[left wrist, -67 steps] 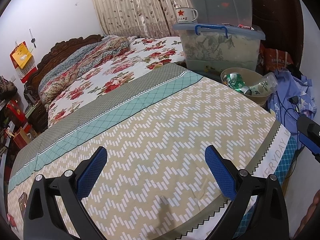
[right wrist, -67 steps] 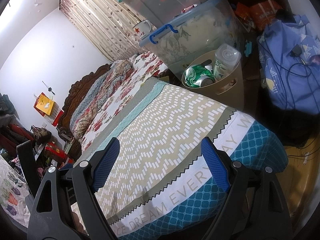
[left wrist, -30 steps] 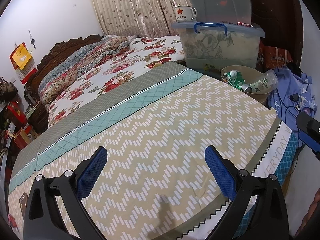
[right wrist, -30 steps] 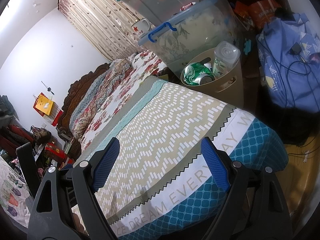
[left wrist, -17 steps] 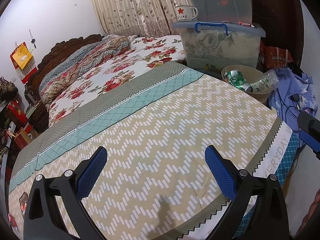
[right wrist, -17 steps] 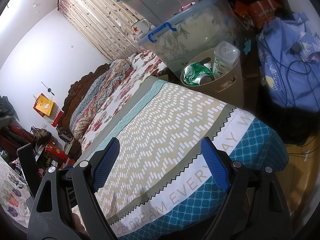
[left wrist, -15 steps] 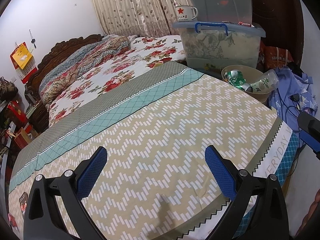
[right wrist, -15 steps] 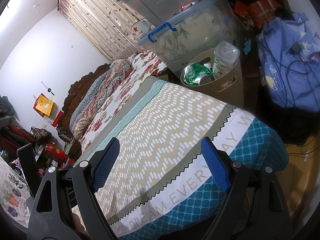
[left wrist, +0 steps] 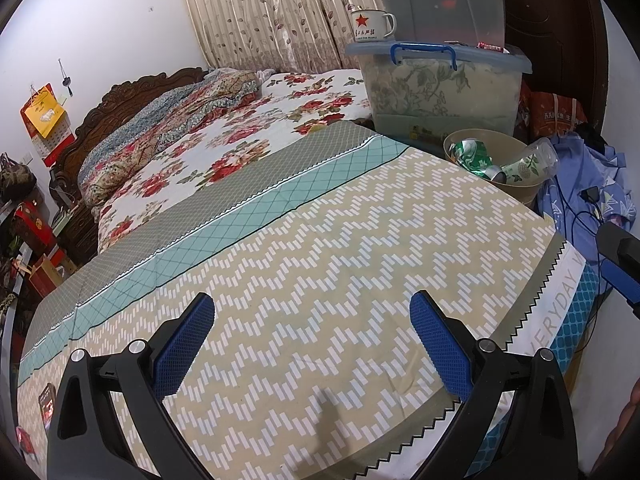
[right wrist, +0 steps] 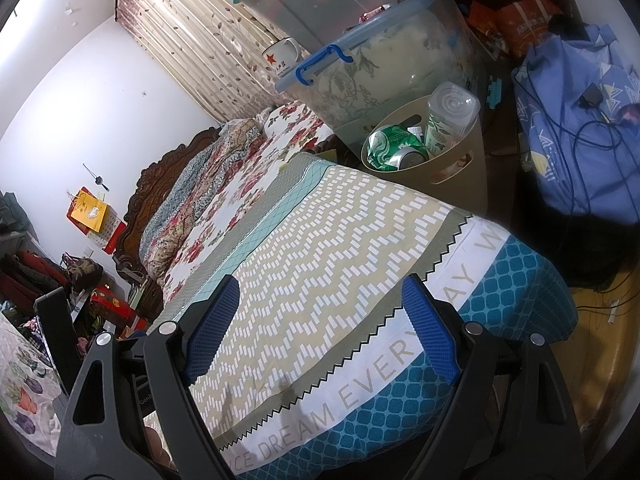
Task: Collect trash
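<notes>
Bed under both sets of fingers, no trash visible on it. Bin sits far ahead of the fingers, past the bed corner; can and cup already inside. Left gripper and right gripper: jaws wide, holding nothing. Risk: the cup leans over the rim, so a bump on the bin may tip it out.

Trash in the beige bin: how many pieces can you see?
2: a crushed green can on the left of the bin, a clear plastic cup on the right. More may be hidden below.
</notes>
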`<action>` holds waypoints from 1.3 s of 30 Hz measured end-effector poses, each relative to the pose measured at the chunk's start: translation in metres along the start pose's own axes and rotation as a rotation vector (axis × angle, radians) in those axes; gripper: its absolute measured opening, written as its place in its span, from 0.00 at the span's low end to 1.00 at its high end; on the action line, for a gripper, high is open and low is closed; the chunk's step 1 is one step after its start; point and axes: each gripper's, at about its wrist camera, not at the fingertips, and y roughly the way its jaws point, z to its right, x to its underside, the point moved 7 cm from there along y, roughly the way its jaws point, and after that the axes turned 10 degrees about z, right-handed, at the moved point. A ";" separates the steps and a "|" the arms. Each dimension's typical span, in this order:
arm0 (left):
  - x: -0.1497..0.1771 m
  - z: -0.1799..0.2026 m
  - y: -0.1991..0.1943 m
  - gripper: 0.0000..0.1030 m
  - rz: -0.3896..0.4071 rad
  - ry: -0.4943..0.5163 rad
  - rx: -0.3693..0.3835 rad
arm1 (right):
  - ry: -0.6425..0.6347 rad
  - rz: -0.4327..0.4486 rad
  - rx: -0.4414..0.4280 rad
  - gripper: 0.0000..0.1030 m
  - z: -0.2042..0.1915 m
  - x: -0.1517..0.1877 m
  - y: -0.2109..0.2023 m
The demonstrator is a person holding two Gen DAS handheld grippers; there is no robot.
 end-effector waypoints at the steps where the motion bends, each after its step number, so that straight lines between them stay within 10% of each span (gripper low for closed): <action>1: 0.000 0.000 0.000 0.92 0.000 0.001 -0.001 | 0.000 0.000 0.000 0.81 0.001 -0.001 0.000; 39: -0.001 0.001 0.002 0.92 -0.002 0.004 0.001 | 0.002 0.007 0.000 0.81 0.000 0.000 0.001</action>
